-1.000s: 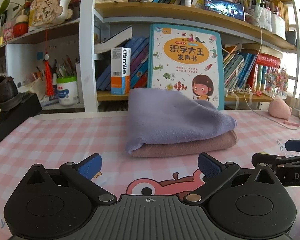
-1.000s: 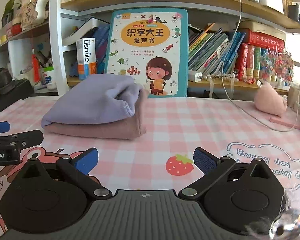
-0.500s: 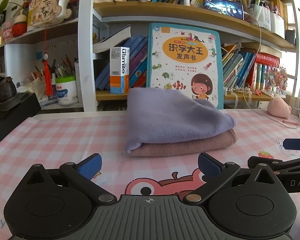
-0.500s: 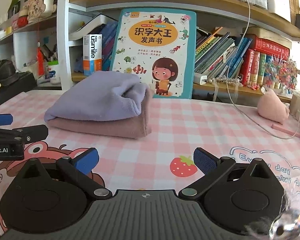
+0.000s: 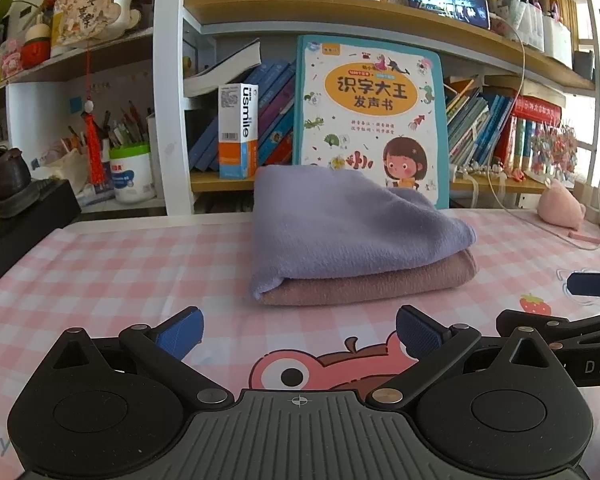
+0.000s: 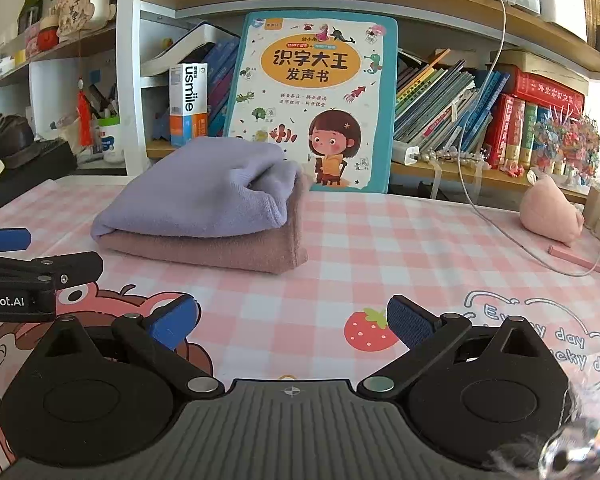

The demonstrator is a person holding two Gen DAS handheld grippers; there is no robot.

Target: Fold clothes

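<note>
Left wrist view: lilac cloth [image 5: 340, 224] folded and lying on top of folded dusty-pink cloth [image 5: 372, 280], both on pink checked table cover [image 5: 120, 264], just in front of big picture book [image 5: 368, 116] that leans on the shelf. Stack looks neat; lilac edge a little loose on the right side of the stack, seen better in right wrist view.

Left gripper [image 5: 298, 330] low over the cover, on the near side of the stack, wide open, holding nothing. Right gripper [image 6: 292, 320] also on the near side and to the right of the stack, wide open and empty.

Probably folding finished, or only a last tidy left. To do well: approach the stack low and slowly, pinch only the loose lilac layer, keep the pink cloth below unmoved. Pink plush toy [image 6: 548, 216] and white cable [image 6: 496, 216] well to the right of the stack, no obstacle.
</note>
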